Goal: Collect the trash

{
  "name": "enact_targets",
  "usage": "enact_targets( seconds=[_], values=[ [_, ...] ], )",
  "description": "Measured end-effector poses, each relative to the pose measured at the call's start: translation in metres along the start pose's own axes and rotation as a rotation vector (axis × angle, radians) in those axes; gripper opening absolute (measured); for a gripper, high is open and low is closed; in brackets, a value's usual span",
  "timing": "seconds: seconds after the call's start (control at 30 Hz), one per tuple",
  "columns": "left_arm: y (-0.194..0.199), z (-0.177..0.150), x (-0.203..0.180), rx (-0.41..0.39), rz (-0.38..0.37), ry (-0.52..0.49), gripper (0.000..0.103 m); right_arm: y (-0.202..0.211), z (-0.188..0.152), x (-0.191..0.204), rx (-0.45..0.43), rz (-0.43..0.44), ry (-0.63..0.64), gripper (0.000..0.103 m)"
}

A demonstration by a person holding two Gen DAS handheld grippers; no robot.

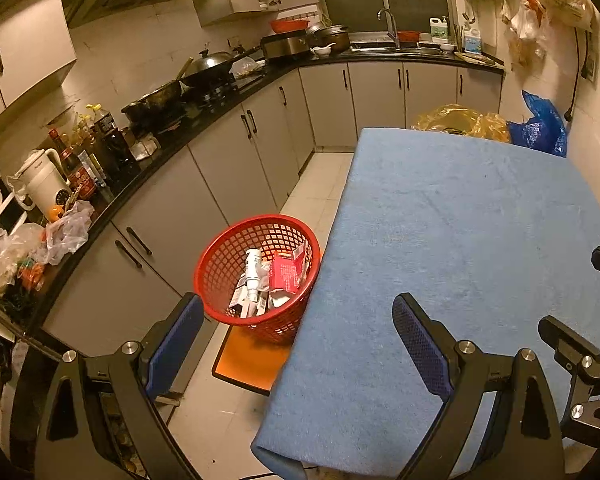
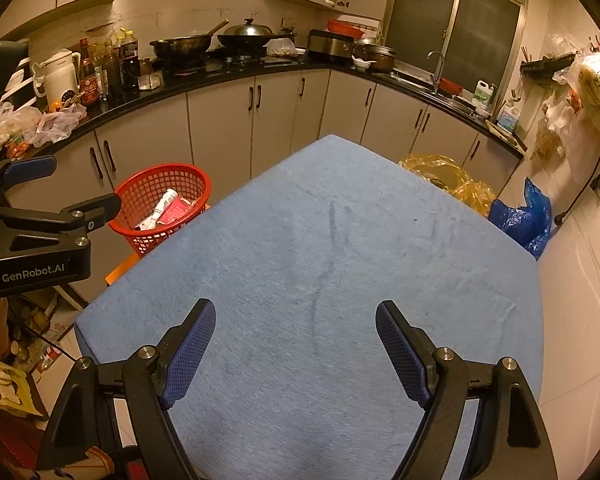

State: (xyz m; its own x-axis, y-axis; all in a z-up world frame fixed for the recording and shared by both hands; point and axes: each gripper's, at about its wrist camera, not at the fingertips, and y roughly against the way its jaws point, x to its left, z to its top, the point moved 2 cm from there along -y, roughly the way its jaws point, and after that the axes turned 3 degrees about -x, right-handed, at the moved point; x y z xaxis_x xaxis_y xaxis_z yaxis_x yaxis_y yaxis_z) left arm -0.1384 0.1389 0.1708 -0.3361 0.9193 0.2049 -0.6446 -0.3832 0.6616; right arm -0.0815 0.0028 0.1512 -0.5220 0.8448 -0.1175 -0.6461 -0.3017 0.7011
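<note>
The trash is already sitting in the red basket [image 1: 256, 276], which is standing on an orange mat [image 1: 248, 364] on the floor, tucked right against the left edge of the table; inside it a white bottle [image 1: 253, 276] is leaning upright among a red packet [image 1: 286, 278] and some flattened cartons. The blue cloth [image 1: 460, 260] covering the table is lying bare, with nothing on it that I can see left to pick up, so to my eye the collecting is looking nearly done or finished. The left gripper [image 1: 296, 344] is hanging with its jaws spread wide and nothing between them, one finger over the floor beside the basket and the other over the cloth's edge. The right gripper [image 2: 296, 344] is hovering over the near end of the cloth, also gaping wide and holding nothing. Further out, a yellow bag [image 2: 448, 180] and a blue bag [image 2: 520, 216] are slumping just beyond the far end of the table, and loose plastic bags [image 1: 60, 232] are cluttering the black counter [image 1: 204, 120]. If those are meant as trash, the risk is that they are being overlooked. Reaching for them, a wide-open jaw could be snagging the cloth and dragging it, or the left one could be knocking the light basket off its mat and tipping the contents out
</note>
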Motion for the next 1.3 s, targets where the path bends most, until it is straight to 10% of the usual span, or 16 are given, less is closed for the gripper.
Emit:
enact_targets(
  seconds=[0.43,0.7,1.3],
  values=[
    [-0.006,0.004,0.015,-0.006,0.019,0.004,0.095,-0.008,0.010,0.013,-0.014,0.013,0.008,0.086],
    [-0.012,0.003,0.034,0.000,0.051,0.030,0.095,0.018,0.033,0.017,-0.197,0.070,-0.026,0.087],
    [-0.004,-0.017,0.077,0.024,0.143,0.110,0.095,0.005,0.046,0.056,-0.189,0.177,0.057,0.087]
  ],
)
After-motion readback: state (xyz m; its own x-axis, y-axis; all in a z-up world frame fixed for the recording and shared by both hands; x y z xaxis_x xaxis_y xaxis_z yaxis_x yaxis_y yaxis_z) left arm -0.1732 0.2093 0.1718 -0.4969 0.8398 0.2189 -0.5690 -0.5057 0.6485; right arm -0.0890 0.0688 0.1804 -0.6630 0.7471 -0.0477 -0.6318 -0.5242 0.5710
